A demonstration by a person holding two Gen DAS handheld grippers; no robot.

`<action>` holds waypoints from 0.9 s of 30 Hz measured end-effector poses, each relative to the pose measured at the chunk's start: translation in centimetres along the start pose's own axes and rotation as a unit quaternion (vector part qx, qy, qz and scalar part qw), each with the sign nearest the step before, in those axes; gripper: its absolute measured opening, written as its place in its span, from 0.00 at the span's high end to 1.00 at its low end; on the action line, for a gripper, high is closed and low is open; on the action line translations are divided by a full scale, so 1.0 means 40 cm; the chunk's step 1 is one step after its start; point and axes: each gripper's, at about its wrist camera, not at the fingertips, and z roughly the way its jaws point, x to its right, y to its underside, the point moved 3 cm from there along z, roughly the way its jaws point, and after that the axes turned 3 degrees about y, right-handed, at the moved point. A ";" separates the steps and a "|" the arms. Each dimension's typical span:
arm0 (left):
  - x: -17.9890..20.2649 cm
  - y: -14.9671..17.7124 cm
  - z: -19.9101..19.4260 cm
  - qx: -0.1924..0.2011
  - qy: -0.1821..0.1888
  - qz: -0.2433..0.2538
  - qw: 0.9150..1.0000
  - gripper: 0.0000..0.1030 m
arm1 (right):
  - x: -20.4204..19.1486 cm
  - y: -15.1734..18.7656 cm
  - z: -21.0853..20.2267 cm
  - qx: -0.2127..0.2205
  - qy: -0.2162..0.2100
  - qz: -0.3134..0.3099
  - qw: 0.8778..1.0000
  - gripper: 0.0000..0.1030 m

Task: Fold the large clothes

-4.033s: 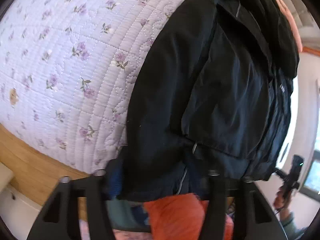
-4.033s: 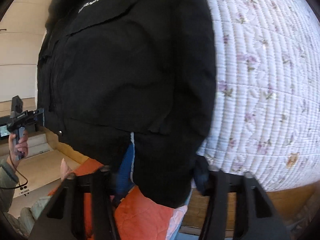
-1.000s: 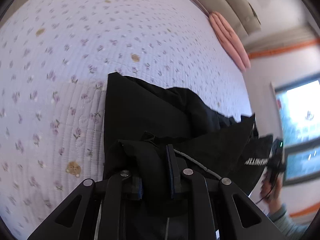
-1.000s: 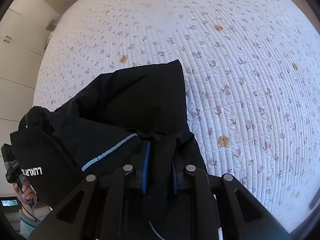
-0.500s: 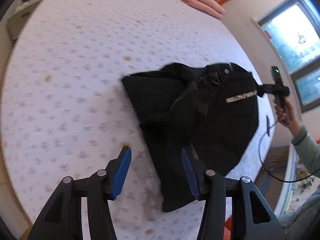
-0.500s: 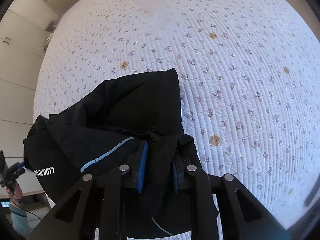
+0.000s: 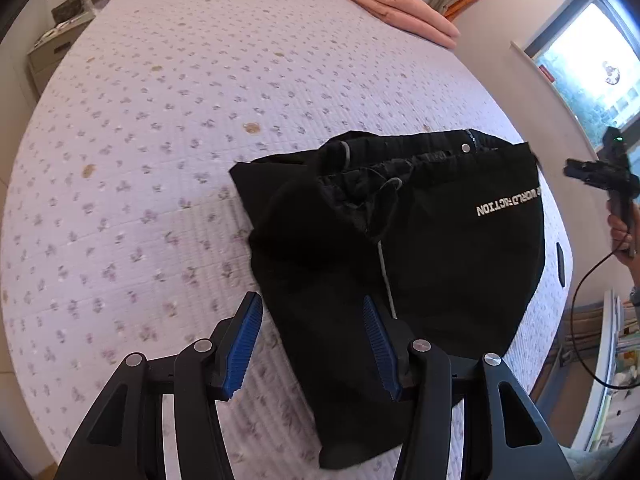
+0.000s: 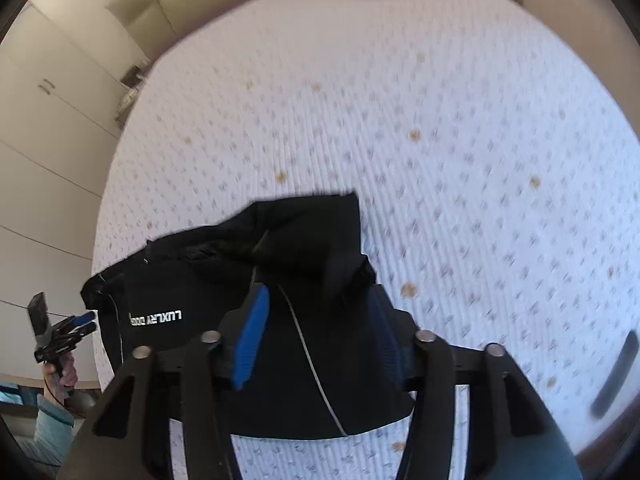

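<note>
A black jacket (image 7: 420,240) with white lettering lies folded in a heap on the floral quilted bed (image 7: 160,120). My left gripper (image 7: 312,340) is open and empty, raised above the jacket's near left edge. The jacket also shows in the right wrist view (image 8: 280,280). My right gripper (image 8: 316,340) is open above its near part, holding nothing. The right gripper itself shows at the far right of the left wrist view (image 7: 600,176), and the left gripper at the far left of the right wrist view (image 8: 64,332).
A folded pink blanket (image 7: 396,8) lies at the head of the bed. A bedside cabinet (image 7: 56,44) stands at the far left, a window (image 7: 592,76) on the right. White wardrobe doors (image 8: 48,120) line the wall in the right wrist view.
Both grippers carried the jacket onto the bed. The left gripper opened and let go first, then the right opened. Both have lifted back from the jacket.
</note>
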 end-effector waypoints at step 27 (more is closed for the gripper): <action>-0.089 -0.086 0.122 0.064 0.005 -0.110 0.992 0.33 | -0.039 -0.089 0.391 0.003 -0.013 -0.163 0.986 0.22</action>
